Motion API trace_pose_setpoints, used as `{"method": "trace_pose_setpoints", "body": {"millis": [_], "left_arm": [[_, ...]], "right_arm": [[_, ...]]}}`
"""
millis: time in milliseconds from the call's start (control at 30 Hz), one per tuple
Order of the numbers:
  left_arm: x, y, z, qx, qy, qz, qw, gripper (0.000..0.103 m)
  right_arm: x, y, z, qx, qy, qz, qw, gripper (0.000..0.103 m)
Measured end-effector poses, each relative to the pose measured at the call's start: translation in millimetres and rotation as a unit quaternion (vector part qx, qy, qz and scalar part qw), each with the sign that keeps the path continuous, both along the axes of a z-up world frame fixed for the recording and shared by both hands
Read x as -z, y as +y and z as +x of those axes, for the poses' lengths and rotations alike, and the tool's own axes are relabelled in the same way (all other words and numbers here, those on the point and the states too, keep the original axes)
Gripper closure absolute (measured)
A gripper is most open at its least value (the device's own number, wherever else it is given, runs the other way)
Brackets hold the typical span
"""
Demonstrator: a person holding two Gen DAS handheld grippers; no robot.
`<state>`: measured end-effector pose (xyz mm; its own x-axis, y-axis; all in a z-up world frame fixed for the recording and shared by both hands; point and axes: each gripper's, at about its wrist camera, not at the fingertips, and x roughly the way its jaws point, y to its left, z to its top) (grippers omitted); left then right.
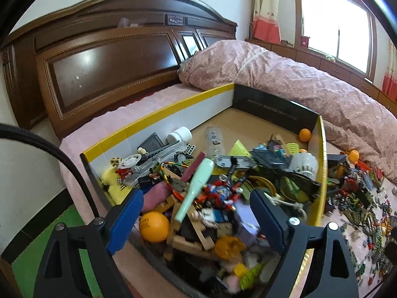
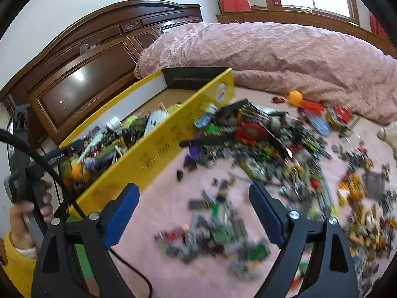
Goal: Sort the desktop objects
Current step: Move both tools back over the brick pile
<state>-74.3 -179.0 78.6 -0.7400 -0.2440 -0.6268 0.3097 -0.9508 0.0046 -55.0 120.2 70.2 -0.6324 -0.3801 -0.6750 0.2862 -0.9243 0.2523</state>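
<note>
A yellow-rimmed cardboard box (image 1: 158, 114) lies on the pink bed, full of mixed toys: a mint green bat (image 1: 196, 191), an orange ball (image 1: 154, 226), a red and blue figure (image 1: 220, 195), wooden pieces. My left gripper (image 1: 196, 221) is open above the box's near end, holding nothing. My right gripper (image 2: 194, 213) is open and empty above a blurred scatter of small toy pieces (image 2: 260, 154) on the pink sheet, right of the box's yellow wall (image 2: 158, 149). The left gripper body and the hand holding it (image 2: 27, 198) show at the left of the right wrist view.
A crumpled pink quilt (image 1: 285, 74) lies behind the box. A dark wooden headboard (image 1: 99, 57) stands at the back left. More small pieces (image 1: 357, 193) spread right of the box, with an orange ball (image 2: 295, 97) near the quilt. A window sill runs along the far wall.
</note>
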Motion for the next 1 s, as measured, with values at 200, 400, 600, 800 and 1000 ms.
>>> {"method": "trace_pose_setpoints", "body": {"millis": [200, 400, 600, 800, 1000], "left_arm": [[-12.6, 31.2, 27.5, 0.031, 0.015, 0.002, 0.9994, 0.013], [-21.5, 71.2, 50.1, 0.073, 0.025, 0.016, 0.9969, 0.013], [-14.5, 119.9, 63.7, 0.126, 0.019, 0.024, 0.9916, 0.013], [4.4, 165.1, 76.2, 0.183, 0.014, 0.033, 0.9825, 0.013], [43.7, 201.8, 90.5, 0.256, 0.009, 0.049, 0.9654, 0.013]], "right_arm": [[6.9, 29.8, 42.4, 0.019, 0.003, 0.014, 1.000, 0.012], [14.0, 58.6, 79.9, 0.040, 0.011, 0.037, 0.998, 0.012], [22.9, 85.4, 113.3, 0.073, 0.028, 0.071, 0.994, 0.012], [38.9, 101.4, 135.1, 0.093, 0.038, 0.111, 0.989, 0.012], [62.0, 121.8, 154.4, 0.125, 0.038, 0.119, 0.984, 0.011]]}}
